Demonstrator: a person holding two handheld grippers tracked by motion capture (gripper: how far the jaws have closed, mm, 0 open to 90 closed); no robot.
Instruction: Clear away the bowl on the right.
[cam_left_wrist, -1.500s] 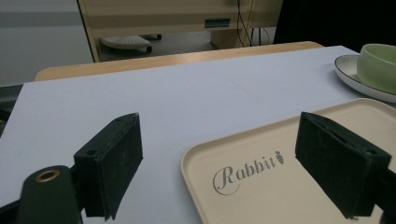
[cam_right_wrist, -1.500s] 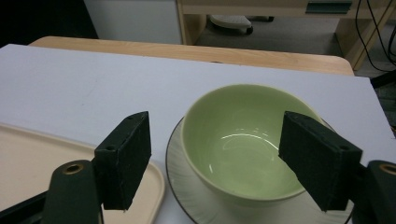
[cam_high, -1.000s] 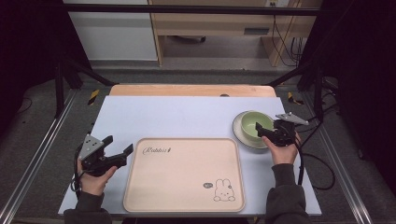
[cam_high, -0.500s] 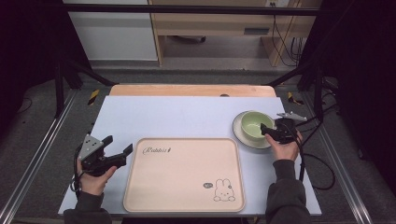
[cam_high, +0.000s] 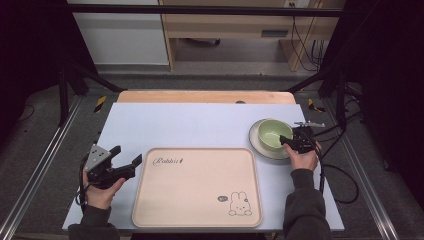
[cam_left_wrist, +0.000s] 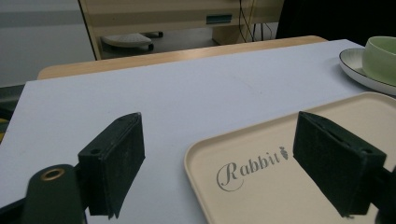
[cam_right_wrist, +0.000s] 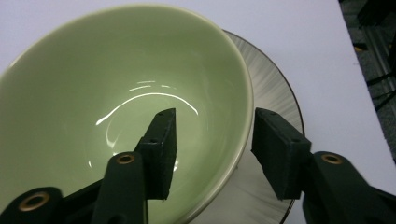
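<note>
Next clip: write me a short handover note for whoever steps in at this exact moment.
Right gripper: jaws have just been closing, one inside and one outside the green bowl's rim; pads not yet pressing.
Left gripper: open, nothing held, at the tray's left edge.
Bowl sits on the plate, right of the tray.
Done: rim straddled.
Left: probably grip and lift the bowl.

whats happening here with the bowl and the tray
A person works two hand-held tools at a table. The right tool has been closing its jaws astride the rim of the green bowl, one inside and one outside, with gaps left. The bowl sits on a plate beside an empty beige tray. The left tool waits open by the tray's left edge.
</note>
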